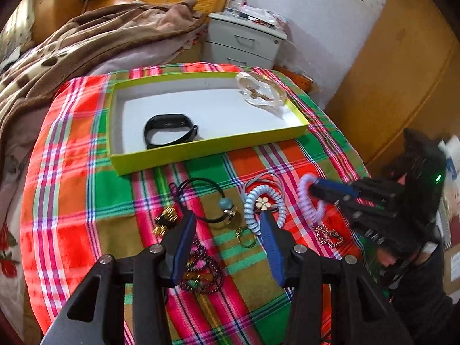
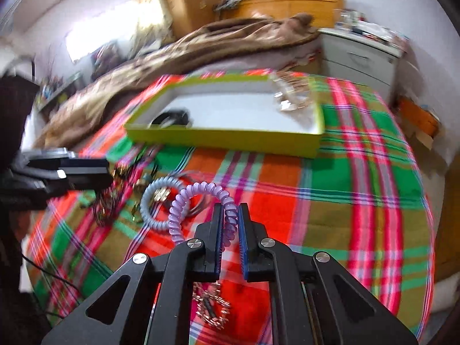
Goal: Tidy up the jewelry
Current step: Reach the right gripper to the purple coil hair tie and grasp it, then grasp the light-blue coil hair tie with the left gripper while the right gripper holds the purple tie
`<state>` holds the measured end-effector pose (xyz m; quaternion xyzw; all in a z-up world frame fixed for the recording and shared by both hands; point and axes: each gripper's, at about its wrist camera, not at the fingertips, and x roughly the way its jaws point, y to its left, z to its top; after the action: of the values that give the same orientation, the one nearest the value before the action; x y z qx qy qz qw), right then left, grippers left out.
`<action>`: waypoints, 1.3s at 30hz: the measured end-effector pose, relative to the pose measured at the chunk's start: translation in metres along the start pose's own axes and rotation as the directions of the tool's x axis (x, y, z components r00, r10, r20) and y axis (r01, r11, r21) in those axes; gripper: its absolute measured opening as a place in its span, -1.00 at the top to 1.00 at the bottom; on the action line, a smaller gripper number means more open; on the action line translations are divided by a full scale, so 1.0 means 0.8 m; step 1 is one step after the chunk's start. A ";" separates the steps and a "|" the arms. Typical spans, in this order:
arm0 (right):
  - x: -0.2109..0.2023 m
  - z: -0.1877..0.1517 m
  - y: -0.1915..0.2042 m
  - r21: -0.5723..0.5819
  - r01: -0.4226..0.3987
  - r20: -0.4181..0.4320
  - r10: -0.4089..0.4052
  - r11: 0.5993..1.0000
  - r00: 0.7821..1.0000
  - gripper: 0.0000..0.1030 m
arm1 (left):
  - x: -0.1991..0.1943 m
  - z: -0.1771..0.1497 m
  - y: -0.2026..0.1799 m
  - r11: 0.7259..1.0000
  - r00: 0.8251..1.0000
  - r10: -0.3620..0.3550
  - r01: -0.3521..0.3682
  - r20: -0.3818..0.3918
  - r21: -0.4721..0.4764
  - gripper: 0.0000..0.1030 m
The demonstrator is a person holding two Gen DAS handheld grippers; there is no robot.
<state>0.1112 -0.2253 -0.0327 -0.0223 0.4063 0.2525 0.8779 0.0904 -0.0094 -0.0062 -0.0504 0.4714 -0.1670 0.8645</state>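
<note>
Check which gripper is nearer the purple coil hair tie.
Right. The right gripper is shut on the purple coil hair tie; the left gripper hangs open over the pile beside it, not touching it.

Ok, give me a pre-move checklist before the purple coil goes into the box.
1. Right gripper shut on purple coil: ok.
2. Coil lifted off the cloth: cannot tell.
3. Coil free of the blue coil: cannot tell; they overlap in the right wrist view.
4. Bare floor in the box between watch band and clear bag: ok.
5. Left gripper open, holding nothing: ok.
</note>
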 end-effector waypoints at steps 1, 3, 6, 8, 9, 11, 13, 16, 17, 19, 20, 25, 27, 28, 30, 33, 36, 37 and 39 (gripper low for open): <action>-0.006 -0.001 -0.005 0.021 0.003 0.015 -0.004 1.000 1.000 0.80 | 0.003 0.003 -0.003 1.000 1.000 -0.004 0.004 -0.007 0.017 0.07; -0.016 -0.003 -0.014 0.060 0.006 0.036 -0.008 0.998 0.999 0.80 | 0.012 0.008 -0.011 0.999 1.000 -0.010 0.011 -0.023 0.050 0.07; -0.028 -0.008 -0.023 0.102 0.016 0.055 -0.022 0.995 0.998 0.80 | 0.019 0.012 -0.024 0.994 0.999 0.026 -0.023 -0.024 0.104 0.07; -0.034 -0.013 -0.028 0.121 0.020 0.062 -0.028 0.992 0.998 0.80 | 0.021 0.013 -0.034 0.988 0.999 0.030 -0.026 -0.025 0.155 0.10; -0.036 -0.014 -0.029 0.125 0.023 0.065 -0.031 0.992 0.997 0.80 | 0.024 0.014 -0.038 0.985 0.999 0.032 -0.026 -0.033 0.173 0.12; -0.042 -0.018 -0.032 0.138 0.023 0.071 -0.033 0.990 0.997 0.80 | 0.033 0.016 -0.042 0.979 0.997 0.047 -0.036 -0.052 0.199 0.18; -0.045 -0.020 -0.034 0.147 0.025 0.076 -0.036 0.989 0.996 0.80 | 0.042 0.018 -0.042 0.975 0.996 0.066 -0.051 -0.063 0.215 0.23; -0.048 -0.024 -0.036 0.160 0.024 0.079 -0.037 0.987 0.996 0.80 | 0.050 0.023 -0.040 0.975 0.995 0.069 -0.051 -0.076 0.215 0.33; -0.049 -0.025 -0.038 0.163 0.024 0.079 -0.037 0.986 0.996 0.80 | 0.053 0.024 -0.038 0.976 0.995 0.065 -0.046 -0.082 0.211 0.40; -0.049 -0.027 -0.039 0.169 0.023 0.080 -0.037 0.985 0.996 0.80 | 0.057 0.025 -0.039 0.977 0.994 0.049 -0.028 -0.098 0.210 0.45; -0.050 -0.027 -0.040 0.171 0.023 0.081 -0.037 0.985 0.996 0.80 | 0.059 0.025 -0.040 0.976 0.993 0.047 -0.024 -0.104 0.216 0.49; -0.052 -0.027 -0.041 0.177 0.024 0.089 -0.041 0.984 0.995 0.80 | 0.067 0.026 -0.044 0.973 0.991 0.020 0.011 -0.131 0.229 0.59; -0.052 -0.026 -0.041 0.179 0.024 0.091 -0.041 0.984 0.995 0.80 | 0.069 0.026 -0.047 0.971 0.990 0.020 0.013 -0.137 0.237 0.62; -0.053 -0.026 -0.041 0.180 0.025 0.091 -0.042 0.983 0.995 0.80 | 0.070 0.026 -0.048 0.971 0.990 0.019 0.014 -0.138 0.240 0.66; -0.053 -0.026 -0.042 0.186 0.028 0.094 -0.046 0.982 0.995 0.80 | 0.070 0.025 -0.050 0.969 0.990 0.015 0.021 -0.141 0.246 0.69; -0.054 -0.026 -0.043 0.192 0.030 0.097 -0.049 0.981 0.994 0.80 | 0.070 0.023 -0.052 0.967 0.990 0.016 0.020 -0.139 0.253 0.72; -0.056 -0.025 -0.042 0.195 0.032 0.100 -0.052 0.980 0.994 0.80 | 0.067 0.022 -0.051 0.968 0.991 0.012 0.022 -0.135 0.250 0.79; -0.057 -0.025 -0.042 0.197 0.033 0.102 -0.054 0.980 0.993 0.80 | 0.066 0.022 -0.051 0.969 0.991 0.010 0.023 -0.133 0.247 0.80; -0.058 -0.025 -0.043 0.202 0.033 0.103 -0.055 0.979 0.993 0.80 | 0.063 0.021 -0.050 0.971 0.992 0.001 0.030 -0.128 0.237 0.80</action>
<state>0.0878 -0.2795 -0.0183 0.0706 0.3808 0.1917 0.9018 0.1199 -0.0648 -0.0278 0.0610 0.5016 -0.2315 0.8313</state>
